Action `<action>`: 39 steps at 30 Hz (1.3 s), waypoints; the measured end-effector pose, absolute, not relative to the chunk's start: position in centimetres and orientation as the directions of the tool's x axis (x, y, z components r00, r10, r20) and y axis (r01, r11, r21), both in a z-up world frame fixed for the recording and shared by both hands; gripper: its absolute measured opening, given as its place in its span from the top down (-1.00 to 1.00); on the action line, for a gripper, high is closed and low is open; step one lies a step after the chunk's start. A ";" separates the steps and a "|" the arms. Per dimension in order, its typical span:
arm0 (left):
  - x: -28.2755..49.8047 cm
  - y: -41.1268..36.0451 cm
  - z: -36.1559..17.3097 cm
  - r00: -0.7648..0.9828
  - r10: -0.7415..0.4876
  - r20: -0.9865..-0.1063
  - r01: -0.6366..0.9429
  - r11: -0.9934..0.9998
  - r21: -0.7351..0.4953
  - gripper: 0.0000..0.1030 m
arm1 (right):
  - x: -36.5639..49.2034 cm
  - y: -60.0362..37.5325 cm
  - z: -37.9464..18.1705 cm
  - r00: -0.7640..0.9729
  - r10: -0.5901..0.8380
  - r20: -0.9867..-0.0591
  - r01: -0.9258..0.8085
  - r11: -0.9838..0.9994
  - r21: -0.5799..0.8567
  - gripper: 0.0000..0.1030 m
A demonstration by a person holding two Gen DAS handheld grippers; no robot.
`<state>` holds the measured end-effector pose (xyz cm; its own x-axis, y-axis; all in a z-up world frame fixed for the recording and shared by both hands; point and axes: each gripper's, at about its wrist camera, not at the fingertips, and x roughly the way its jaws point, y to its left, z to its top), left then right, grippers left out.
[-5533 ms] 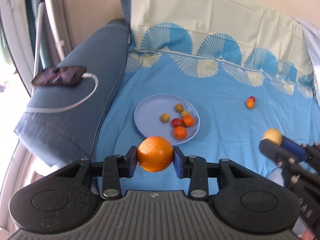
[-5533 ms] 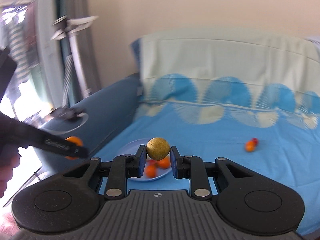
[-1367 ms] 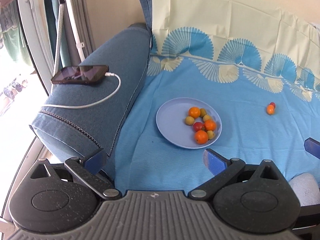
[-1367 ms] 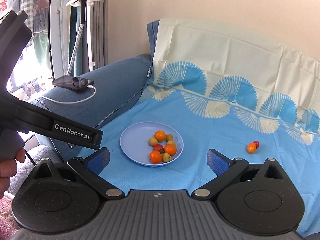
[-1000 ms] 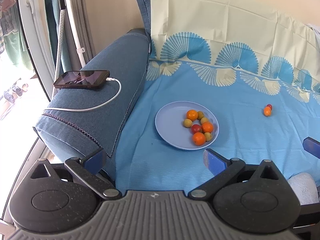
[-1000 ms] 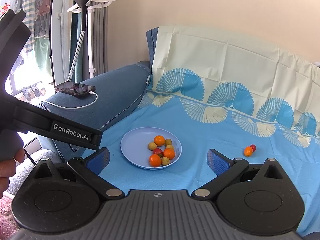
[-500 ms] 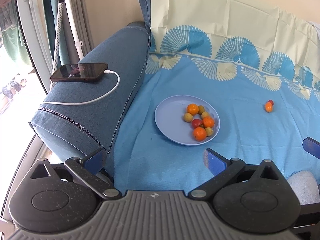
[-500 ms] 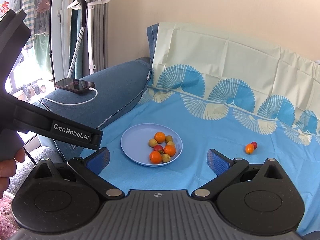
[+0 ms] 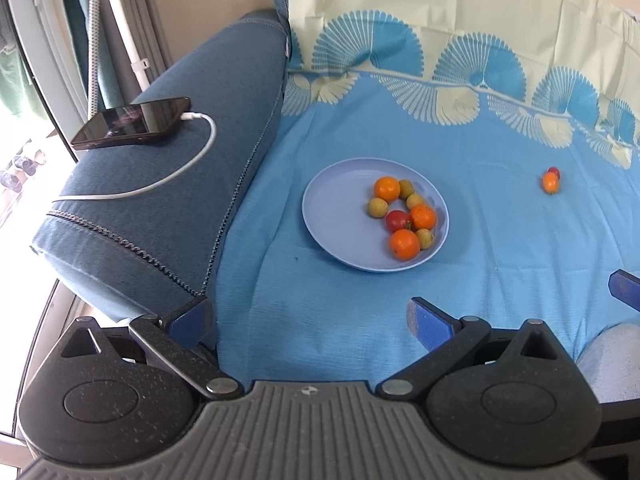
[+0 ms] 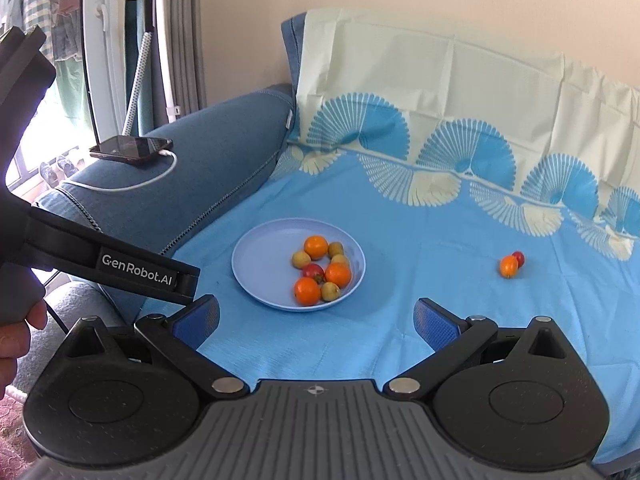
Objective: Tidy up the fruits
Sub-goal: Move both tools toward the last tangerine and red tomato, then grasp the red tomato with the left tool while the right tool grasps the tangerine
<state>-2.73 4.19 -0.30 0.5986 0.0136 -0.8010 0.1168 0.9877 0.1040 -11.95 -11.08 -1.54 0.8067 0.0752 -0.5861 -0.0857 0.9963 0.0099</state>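
Observation:
A light blue plate (image 9: pixel 336 216) (image 10: pixel 264 260) sits on the blue sofa cover, holding several oranges, small yellow-green fruits and a red tomato (image 9: pixel 397 220) (image 10: pixel 313 271). To its right on the cover lie a small orange (image 9: pixel 550 182) (image 10: pixel 508 266) and a small red fruit (image 9: pixel 554 171) (image 10: pixel 519 257), touching. My left gripper (image 9: pixel 312 320) hangs open and empty near the sofa's front edge, well short of the plate. My right gripper (image 10: pixel 318 322) is open and empty too, in front of the plate.
A dark phone (image 9: pixel 130 122) (image 10: pixel 130 147) on a white cable rests on the sofa's blue armrest (image 9: pixel 160 208) at left. A person's hand (image 10: pixel 16 340) holds the left gripper's handle. A pale cloth (image 10: pixel 440 76) covers the backrest.
Five seconds ago the left gripper held an orange and the right a yellow-green fruit; both now lie in the plate and the grippers are open. In the last second the views only drift slightly.

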 end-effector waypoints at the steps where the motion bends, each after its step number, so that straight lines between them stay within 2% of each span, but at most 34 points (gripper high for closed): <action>1: -2.4 4.0 -0.5 0.593 0.014 -0.805 0.118 0.987 0.104 -0.99 | -11.7 -11.2 -1.7 0.802 0.076 -0.592 -0.083 0.996 0.015 -0.99; 10: 1.6 2.3 -1.7 0.553 0.021 -0.833 0.123 0.987 0.107 -0.99 | -7.3 -14.4 -4.0 0.797 0.018 -0.604 -0.001 1.000 0.027 -0.99; 20: 9.0 -2.8 -2.8 0.529 0.033 -0.848 0.141 0.982 0.127 -0.99 | 4.7 -28.8 -11.8 0.752 -0.328 -0.572 0.379 0.925 -0.033 -0.98; 24: 11.8 -5.7 -3.6 0.511 0.038 -0.859 0.141 0.982 0.127 -0.99 | 9.3 -33.4 -15.2 0.723 -0.363 -0.588 0.434 0.901 -0.022 -0.91; 27: 13.4 -7.8 -4.2 0.511 0.040 -0.859 0.150 0.979 0.135 -0.99 | 11.8 -35.2 -17.3 0.704 -0.357 -0.614 0.449 0.894 -0.005 -0.74; 30: 15.0 -10.6 -4.8 0.517 0.037 -0.855 0.173 0.974 0.147 -0.99 | 13.5 -36.3 -18.8 0.702 -0.332 -0.630 0.437 0.899 0.013 -0.23; 31: 15.5 -11.6 -5.0 0.520 0.033 -0.854 0.183 0.972 0.149 -0.99 | 13.8 -36.6 -19.3 0.697 -0.324 -0.640 0.431 0.902 0.013 0.05; 33: 16.5 -13.8 -5.5 0.528 0.018 -0.849 0.204 0.968 0.147 -0.99 | 13.9 -36.9 -19.7 0.706 -0.324 -0.630 0.426 0.904 0.013 0.30; 39: 20.0 -23.4 -7.7 0.521 -0.107 -0.847 0.299 0.952 0.064 -0.99 | 9.4 -41.4 -17.8 0.607 -0.507 -0.613 0.631 0.776 -0.017 0.34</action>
